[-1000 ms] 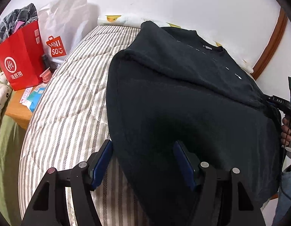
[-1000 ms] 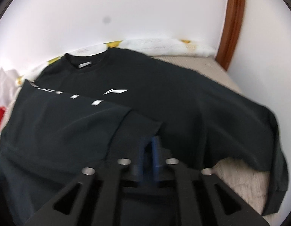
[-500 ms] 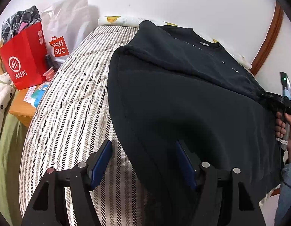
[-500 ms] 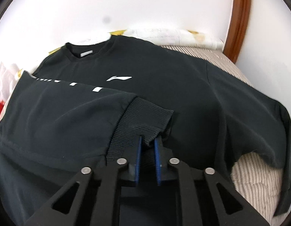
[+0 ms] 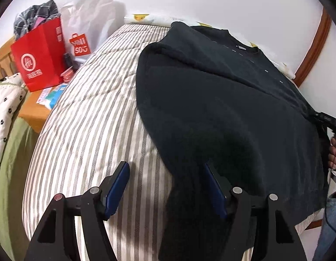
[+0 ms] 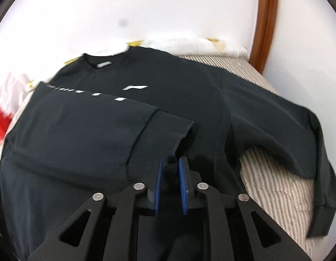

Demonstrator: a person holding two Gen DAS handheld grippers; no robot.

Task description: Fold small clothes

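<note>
My left gripper (image 5: pixel 165 187) tilts down over the bed (image 5: pixel 87 126), jaws wide apart; my right gripper (image 6: pixel 170 171) angles down, jaws opening around the sweatshirt (image 6: pixel 178 100) cuff (image 6: pixel 159 137).

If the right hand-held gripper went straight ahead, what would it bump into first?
Most likely the ribbed cuff of the folded-over black sleeve, just ahead of the right hand-held gripper, whose jaws are opening with dark fabric between them.

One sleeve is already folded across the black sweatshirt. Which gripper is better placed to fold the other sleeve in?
Probably the right gripper: its jaws are opening off the folded cuff, and the spread sleeve lies on its side. The left gripper hovers open over the opposite hem.
</note>
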